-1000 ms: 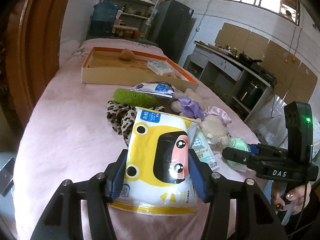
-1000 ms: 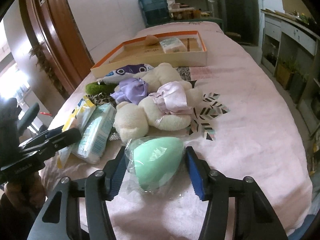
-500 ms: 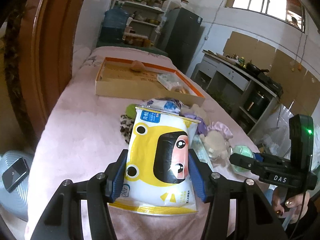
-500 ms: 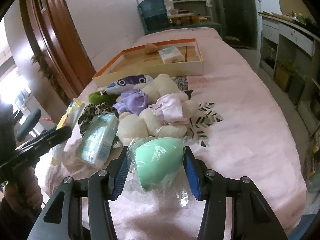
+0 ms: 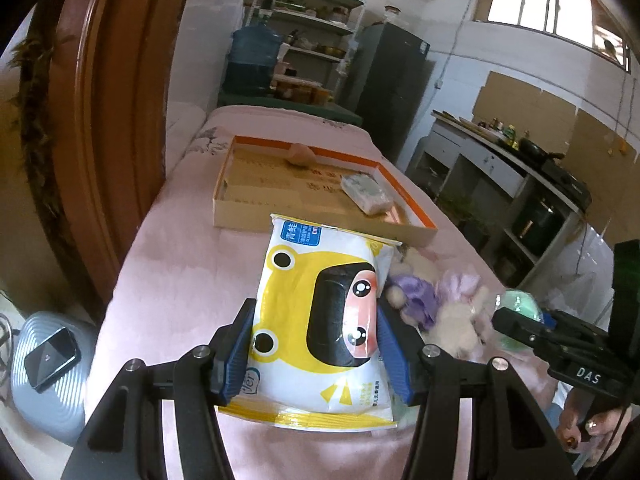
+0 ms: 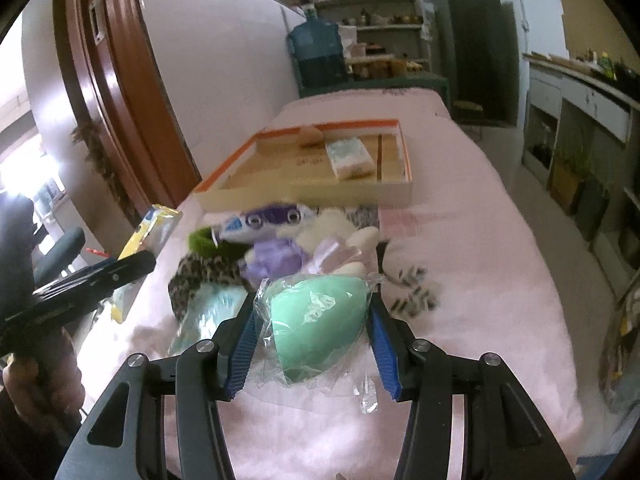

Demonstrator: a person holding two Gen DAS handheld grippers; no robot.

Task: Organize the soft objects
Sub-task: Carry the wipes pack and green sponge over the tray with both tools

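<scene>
My left gripper (image 5: 316,340) is shut on a yellow frog-print wipes pack (image 5: 320,312) and holds it above the pink table. My right gripper (image 6: 312,320) is shut on a mint green sponge in clear plastic wrap (image 6: 316,328), lifted off the table. An orange-rimmed cardboard tray (image 5: 404,196) (image 6: 404,196) lies further back, holding a white tissue pack (image 5: 366,192) (image 6: 348,156) and a tan sponge (image 5: 299,153). The right gripper with the sponge also shows in the left wrist view (image 5: 520,320).
A heap of soft things lies between me and the tray: plush toys in purple and pink clothes (image 6: 320,248), a purple-eyed pack (image 6: 264,220), a green scrunchie (image 6: 204,242), leopard cloth (image 6: 200,274), a teal pack (image 6: 204,316). A phone on a stool (image 5: 50,354) stands left.
Both grippers have risen and moved forward toward the tray, carrying the wipes pack and the green sponge; the heap of soft things now lies lower and farther below them.
</scene>
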